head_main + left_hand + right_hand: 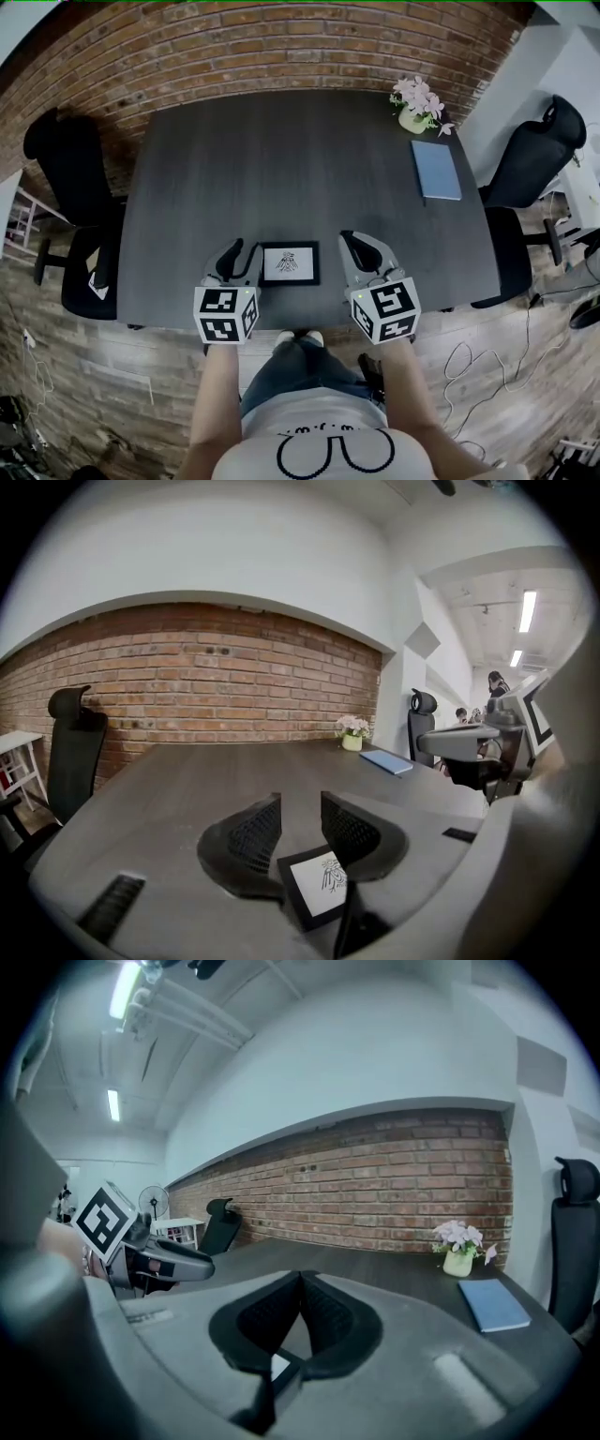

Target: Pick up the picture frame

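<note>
Lying flat on the table [281, 159], the picture frame [289, 263] sits between my claws. The left gripper [242, 249] is just beside it, jaws apart, presumably to take its edge. The right gripper [351, 238] is near its other side, closed and empty, likely to brace.

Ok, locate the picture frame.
In the head view, the picture frame lies flat at the near edge of the table, between the left claw and right claw.

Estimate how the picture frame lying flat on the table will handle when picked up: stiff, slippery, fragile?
The picture frame looks like a rigid, thin black border, so probably stiff and light. It lies flat on the smooth table, so it will likely slide rather than tip, with little edge to pinch. Glazing can't be told; treat as fragile.
</note>
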Demonstrator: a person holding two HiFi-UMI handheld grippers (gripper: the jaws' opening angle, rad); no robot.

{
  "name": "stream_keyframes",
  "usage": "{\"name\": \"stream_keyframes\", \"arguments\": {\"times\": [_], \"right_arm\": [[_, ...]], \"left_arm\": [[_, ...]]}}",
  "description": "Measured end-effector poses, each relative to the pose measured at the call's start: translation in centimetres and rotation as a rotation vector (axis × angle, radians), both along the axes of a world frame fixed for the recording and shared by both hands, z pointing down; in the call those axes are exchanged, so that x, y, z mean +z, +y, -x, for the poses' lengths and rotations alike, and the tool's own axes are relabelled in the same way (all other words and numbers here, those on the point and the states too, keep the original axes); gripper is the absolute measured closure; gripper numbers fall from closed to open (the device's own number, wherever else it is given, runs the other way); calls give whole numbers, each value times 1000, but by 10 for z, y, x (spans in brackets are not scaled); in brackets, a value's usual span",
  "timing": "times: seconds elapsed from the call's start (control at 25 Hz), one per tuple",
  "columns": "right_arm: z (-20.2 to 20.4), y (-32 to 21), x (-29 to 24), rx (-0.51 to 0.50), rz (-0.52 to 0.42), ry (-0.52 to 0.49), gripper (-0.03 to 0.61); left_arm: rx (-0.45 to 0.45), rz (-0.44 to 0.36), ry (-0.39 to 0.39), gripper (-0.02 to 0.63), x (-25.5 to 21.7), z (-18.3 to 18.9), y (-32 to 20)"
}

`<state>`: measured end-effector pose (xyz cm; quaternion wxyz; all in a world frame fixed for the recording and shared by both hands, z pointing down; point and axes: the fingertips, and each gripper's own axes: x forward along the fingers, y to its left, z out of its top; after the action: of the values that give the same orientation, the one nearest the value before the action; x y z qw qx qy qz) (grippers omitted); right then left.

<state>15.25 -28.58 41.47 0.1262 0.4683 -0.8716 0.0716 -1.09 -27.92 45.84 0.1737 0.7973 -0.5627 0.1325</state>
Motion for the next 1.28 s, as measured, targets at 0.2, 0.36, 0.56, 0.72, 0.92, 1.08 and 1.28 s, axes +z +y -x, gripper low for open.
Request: {"name": "stream_keyframes", "arguments": {"times": [0.2,0.36,0.56,0.72,0.92,1.08,1.28], "right_arm": [[4,-11,33,35,85,9,577],[10,-12,62,56,154,11,578],[12,-8,98,71,235,22,577],[12,-4,120,72,284,24,577],[10,-7,138,77,317,30,577],[5,-13,140,87,319,36,577],[3,-14,136,94,313,40,578]], "left_arm": [[20,136,-9,486,49,2,-4],[18,238,-3,488,85,5,-3],[18,334,8,488,121,2,-2],[8,395,-7,488,143,0,-2],[-7,471,-24,488,164,-3,-4],[-37,504,-35,499,173,-4,-4],[-72,525,7,528,173,-2,-4]]}}
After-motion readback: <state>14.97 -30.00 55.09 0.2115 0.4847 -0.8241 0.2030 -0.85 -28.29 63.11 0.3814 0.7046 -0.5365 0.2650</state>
